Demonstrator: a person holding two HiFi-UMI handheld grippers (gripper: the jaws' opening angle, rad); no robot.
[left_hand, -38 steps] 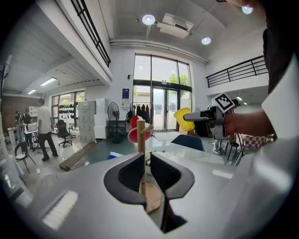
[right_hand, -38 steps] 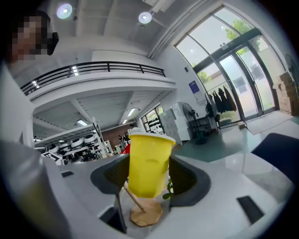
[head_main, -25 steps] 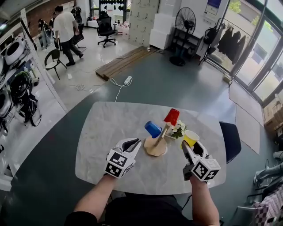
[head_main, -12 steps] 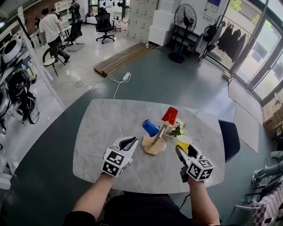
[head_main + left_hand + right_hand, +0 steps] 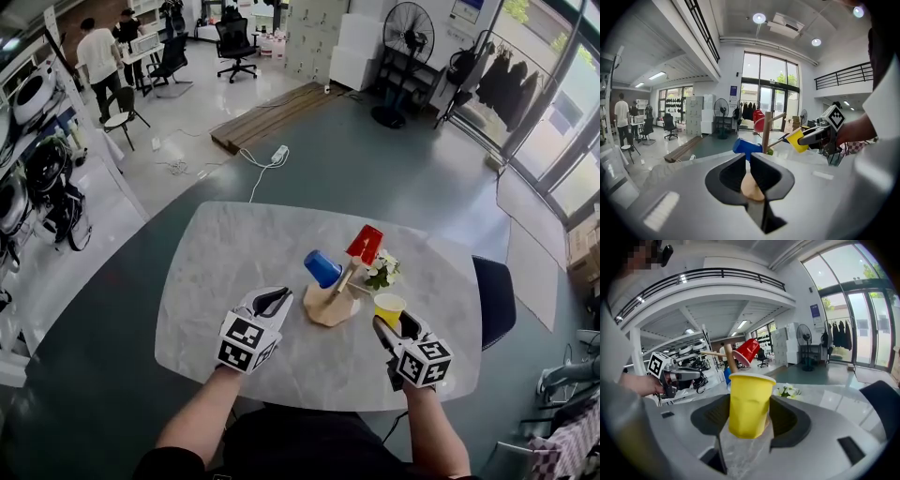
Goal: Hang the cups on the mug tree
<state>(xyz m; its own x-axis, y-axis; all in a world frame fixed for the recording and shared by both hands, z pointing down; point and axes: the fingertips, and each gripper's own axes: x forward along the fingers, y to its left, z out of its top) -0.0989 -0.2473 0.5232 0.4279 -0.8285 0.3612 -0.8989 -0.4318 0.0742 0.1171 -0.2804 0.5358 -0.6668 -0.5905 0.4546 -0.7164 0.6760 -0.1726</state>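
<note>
Our right gripper (image 5: 388,324) grips the yellow cup (image 5: 388,306) near the desk's (image 5: 216,272) right edge, beside the mug tree (image 5: 329,308) bearing the blue cup (image 5: 322,267) and red cup (image 5: 365,244). Our left gripper (image 5: 277,300) is closed.

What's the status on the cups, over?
Left gripper shut, empty. Right gripper shut on yellow cup, beside mug tree. Blue cup, red cup hung. Flowers beside tree.
</note>
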